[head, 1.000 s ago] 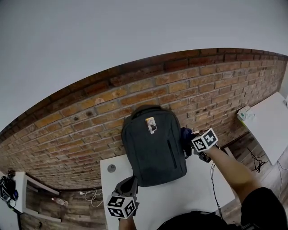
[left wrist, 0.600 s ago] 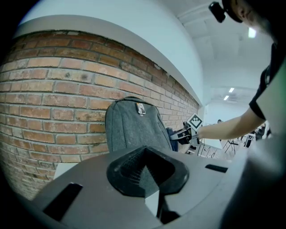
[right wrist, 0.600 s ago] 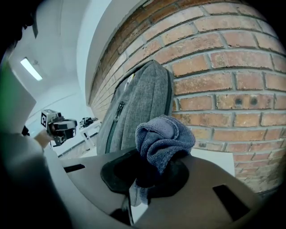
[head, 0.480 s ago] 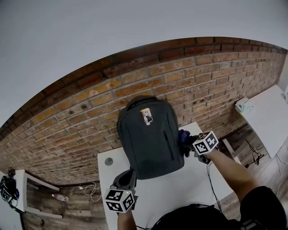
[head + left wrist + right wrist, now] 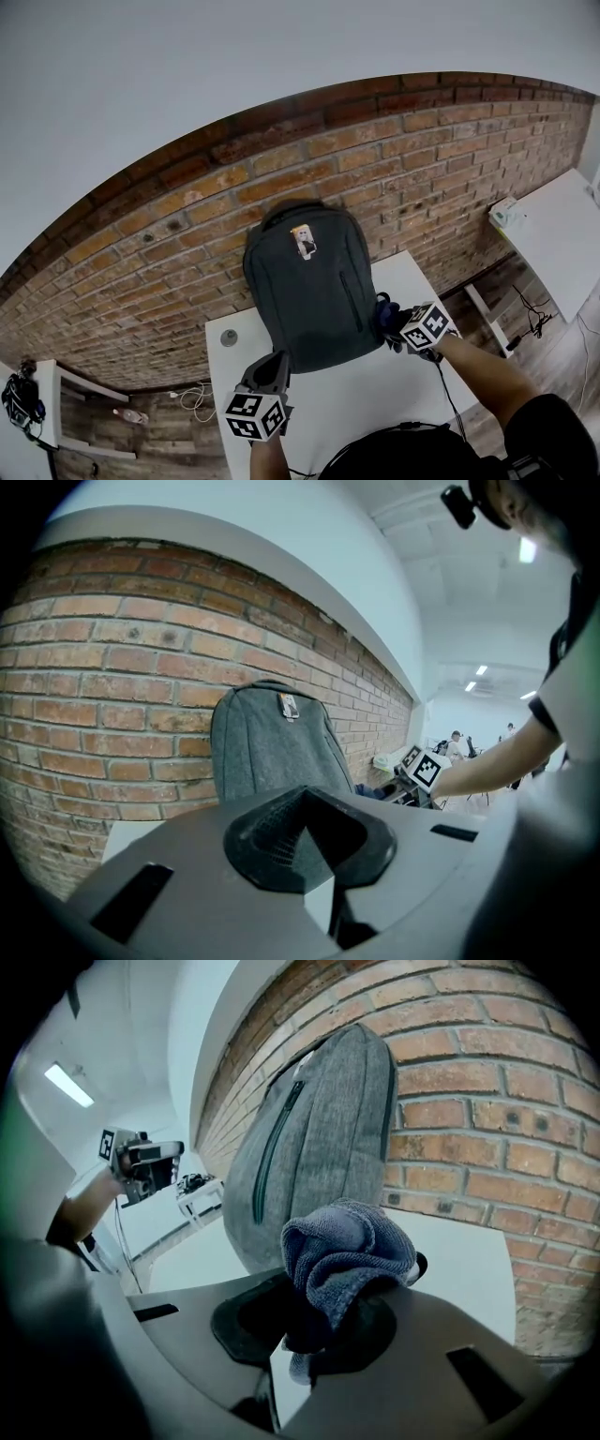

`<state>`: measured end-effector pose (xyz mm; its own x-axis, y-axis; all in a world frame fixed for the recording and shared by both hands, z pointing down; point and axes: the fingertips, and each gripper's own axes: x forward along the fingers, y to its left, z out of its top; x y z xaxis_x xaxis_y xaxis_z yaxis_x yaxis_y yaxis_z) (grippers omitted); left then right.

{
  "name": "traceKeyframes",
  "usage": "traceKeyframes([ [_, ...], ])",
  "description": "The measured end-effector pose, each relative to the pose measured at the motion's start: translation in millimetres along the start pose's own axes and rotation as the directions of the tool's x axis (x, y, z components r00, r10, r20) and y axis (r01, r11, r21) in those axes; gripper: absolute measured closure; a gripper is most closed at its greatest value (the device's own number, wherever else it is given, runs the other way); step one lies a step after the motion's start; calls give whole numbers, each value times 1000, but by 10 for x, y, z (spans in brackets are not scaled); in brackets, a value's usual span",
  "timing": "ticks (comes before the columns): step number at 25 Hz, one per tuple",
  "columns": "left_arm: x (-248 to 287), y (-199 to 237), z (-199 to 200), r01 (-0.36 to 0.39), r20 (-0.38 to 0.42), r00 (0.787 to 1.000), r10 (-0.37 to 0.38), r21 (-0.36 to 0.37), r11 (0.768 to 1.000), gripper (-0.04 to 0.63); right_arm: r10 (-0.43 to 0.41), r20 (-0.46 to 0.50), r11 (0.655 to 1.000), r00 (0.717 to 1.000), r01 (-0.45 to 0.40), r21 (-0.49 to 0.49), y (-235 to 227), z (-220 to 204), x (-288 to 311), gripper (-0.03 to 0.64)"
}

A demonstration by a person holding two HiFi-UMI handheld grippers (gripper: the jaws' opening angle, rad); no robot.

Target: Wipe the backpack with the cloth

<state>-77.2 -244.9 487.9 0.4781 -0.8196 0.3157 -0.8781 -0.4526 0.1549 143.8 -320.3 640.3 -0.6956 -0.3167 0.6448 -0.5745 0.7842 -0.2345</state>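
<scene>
Standing upright on the white table [image 5: 375, 398], the dark grey backpack [image 5: 309, 286] has its back against the brick wall [image 5: 178, 234]. A small label [image 5: 304, 240] sits near its top.

Right gripper [image 5: 396, 328]: jaws clamped on a bunched blue-grey cloth [image 5: 386, 314]. The wad is just beside the backpack's lower right edge; contact cannot be told from either view.

Left gripper [image 5: 267, 368]: just beside the backpack's lower left corner, jaws drawn together with nothing between them. In the left gripper view the backpack stands ahead of the jaws.

A small round grey disc [image 5: 229, 337] lies on the table left of the backpack.
</scene>
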Motion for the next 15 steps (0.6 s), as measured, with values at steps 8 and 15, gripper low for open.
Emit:
traceKeyframes([
  [8, 35, -42, -17, 16, -8, 1000, -16, 2, 1000, 604, 18, -12, 998, 1000, -17, 56, 329, -438, 158, 574],
  [15, 47, -13, -55, 19, -17, 1000, -19, 0, 1000, 604, 15, 53, 999, 999, -17, 41, 579, -351, 237, 574],
])
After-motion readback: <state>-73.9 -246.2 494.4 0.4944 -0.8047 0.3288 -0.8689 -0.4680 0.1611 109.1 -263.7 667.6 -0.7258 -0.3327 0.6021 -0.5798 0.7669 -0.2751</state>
